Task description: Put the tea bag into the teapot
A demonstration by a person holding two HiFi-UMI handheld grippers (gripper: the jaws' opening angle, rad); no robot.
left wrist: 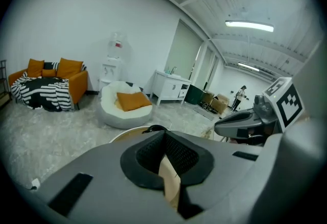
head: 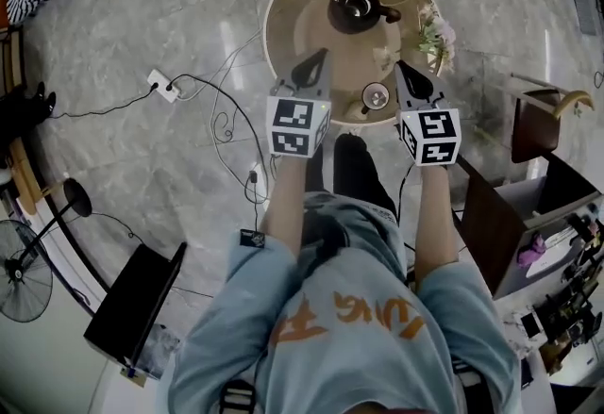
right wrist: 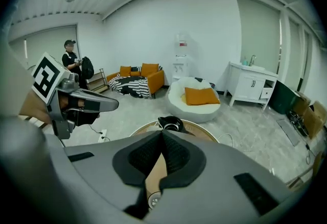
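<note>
**A:** What's the setting?
**B:** A grey marble floor [head: 113, 25], with a round wooden table [head: 293, 7] in front of the person.
**A:** And the tongs?
**B:** The left gripper [head: 313, 66] has its jaws pressed together with nothing between them. The right gripper [head: 406, 74] is the same, closed and empty. Both are at the table's near edge.
**A:** Around them?
**B:** A small cup [head: 375, 97] stands between the two. The dark teapot [head: 357, 8] sits farther back on the table, with flowers [head: 436, 35] to its right.

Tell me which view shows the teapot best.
The head view: the teapot shows whole, from above, on the round table. The right gripper view shows only its top beyond the jaws; the left gripper view, just a dark sliver.
</note>
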